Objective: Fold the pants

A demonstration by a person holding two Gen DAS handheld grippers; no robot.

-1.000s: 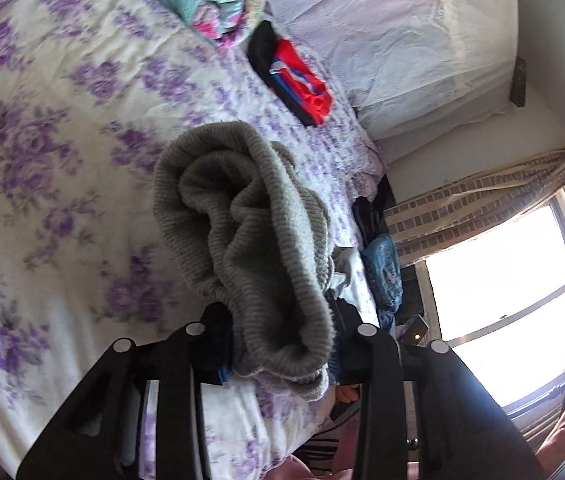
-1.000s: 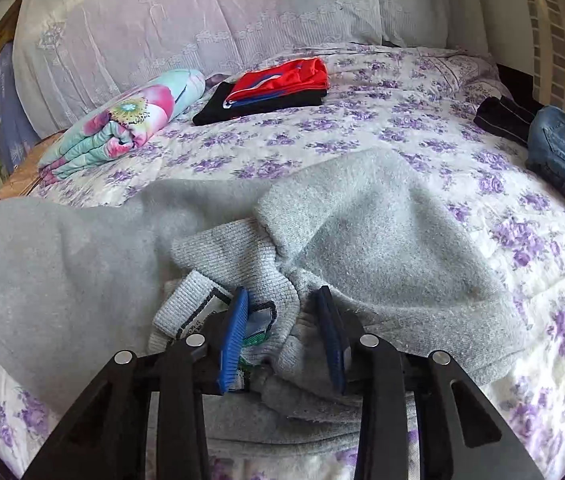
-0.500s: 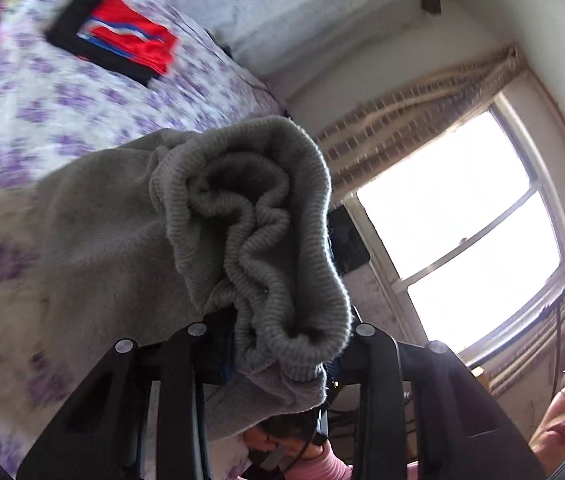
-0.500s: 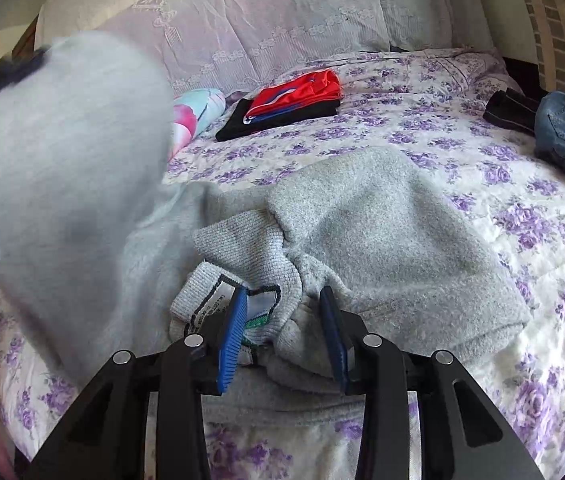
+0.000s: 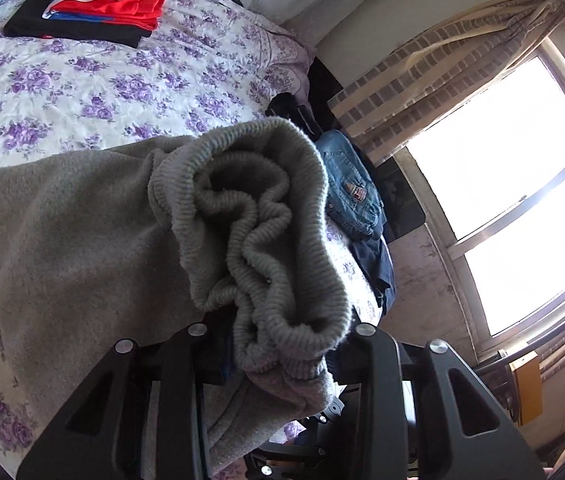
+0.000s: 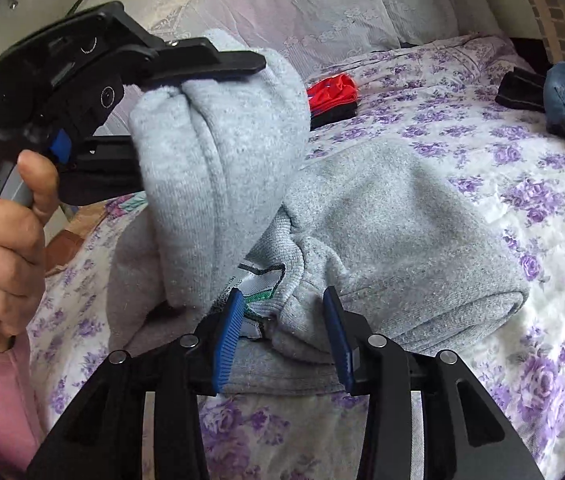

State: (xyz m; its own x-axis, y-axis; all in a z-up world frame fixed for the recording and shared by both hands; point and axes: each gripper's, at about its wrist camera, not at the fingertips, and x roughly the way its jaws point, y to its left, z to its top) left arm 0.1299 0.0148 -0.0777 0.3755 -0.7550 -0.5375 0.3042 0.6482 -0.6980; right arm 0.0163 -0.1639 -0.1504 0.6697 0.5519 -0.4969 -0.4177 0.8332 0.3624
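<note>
Grey sweatpants (image 6: 402, 220) lie on the flowered bed (image 6: 522, 184), partly folded over. My left gripper (image 5: 282, 332) is shut on the bunched ribbed cuffs (image 5: 262, 220), its fingertips hidden under the fabric. In the right wrist view the left gripper (image 6: 202, 120) hangs at the upper left in a person's hand (image 6: 2, 232), holding the leg end above the waistband. My right gripper (image 6: 282, 340) sits low at the waistband with the white label (image 6: 258, 284). Its jaws are opening, and the waistband bunch still lies between the blue pads (image 6: 226, 340).
Folded red and black clothes (image 5: 102, 4) lie near the pillows (image 6: 322, 8) at the bed's head. Blue jeans (image 5: 350, 188) and dark garments sit at the bed's far edge by the curtain and the bright window (image 5: 502, 180).
The left gripper swung the leg end across and over the pants, coming into the right wrist view above the waistband. The right gripper's pads spread a little wider.
</note>
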